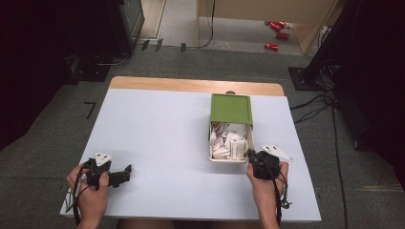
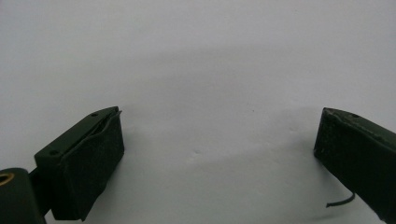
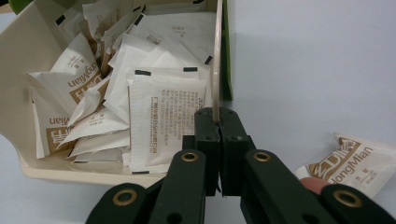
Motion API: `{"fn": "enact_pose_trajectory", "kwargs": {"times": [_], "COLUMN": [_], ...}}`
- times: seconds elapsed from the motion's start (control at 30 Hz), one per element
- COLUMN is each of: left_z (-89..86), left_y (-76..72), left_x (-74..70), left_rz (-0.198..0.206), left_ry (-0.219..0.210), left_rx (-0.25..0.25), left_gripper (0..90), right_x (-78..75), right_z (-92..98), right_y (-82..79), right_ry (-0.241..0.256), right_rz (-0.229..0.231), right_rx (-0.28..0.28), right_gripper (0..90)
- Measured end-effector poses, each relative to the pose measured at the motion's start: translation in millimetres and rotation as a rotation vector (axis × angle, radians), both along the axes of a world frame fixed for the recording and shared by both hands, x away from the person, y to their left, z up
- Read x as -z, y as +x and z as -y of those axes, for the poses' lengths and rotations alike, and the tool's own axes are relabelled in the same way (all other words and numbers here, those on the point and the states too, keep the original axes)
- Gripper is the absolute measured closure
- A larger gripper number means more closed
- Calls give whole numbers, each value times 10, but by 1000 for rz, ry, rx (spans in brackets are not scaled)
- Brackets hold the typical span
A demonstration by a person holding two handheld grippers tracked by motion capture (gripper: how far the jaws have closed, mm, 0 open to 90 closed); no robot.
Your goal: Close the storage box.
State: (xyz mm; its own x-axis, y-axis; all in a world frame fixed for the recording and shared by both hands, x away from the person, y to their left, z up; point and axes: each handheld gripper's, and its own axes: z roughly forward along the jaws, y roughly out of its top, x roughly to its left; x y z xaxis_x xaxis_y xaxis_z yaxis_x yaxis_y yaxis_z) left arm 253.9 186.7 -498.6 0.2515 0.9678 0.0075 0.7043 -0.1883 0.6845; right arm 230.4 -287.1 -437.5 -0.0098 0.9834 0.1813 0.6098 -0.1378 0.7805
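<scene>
A cream box half covered by a green sliding sleeve stands right of the table's middle, filled with several white and brown sachets. My right gripper is shut on the box's thin side wall at the near right corner, and the high view shows that gripper at the same corner. One loose sachet lies on the table beside that hand. My left gripper is open over bare white tabletop with nothing between its jaws, and it sits at the near left.
The white table has a wooden strip along its far edge. Black stands and cables flank the table on the grey floor. Red cans lie on the floor far behind.
</scene>
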Motion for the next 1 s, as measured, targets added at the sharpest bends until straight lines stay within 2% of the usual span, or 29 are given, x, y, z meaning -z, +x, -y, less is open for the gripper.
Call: {"fn": "enact_pose_trajectory", "kwargs": {"times": [1.0], "left_z": [0], "left_y": [1], "left_x": [0], "left_rz": [0], "left_ry": [0], "left_rx": [0], "left_gripper": [17], "right_x": [10], "right_z": [-21], "right_y": [284], "right_ry": [-3], "right_rz": [9], "right_rx": [24], "right_gripper": [897]}}
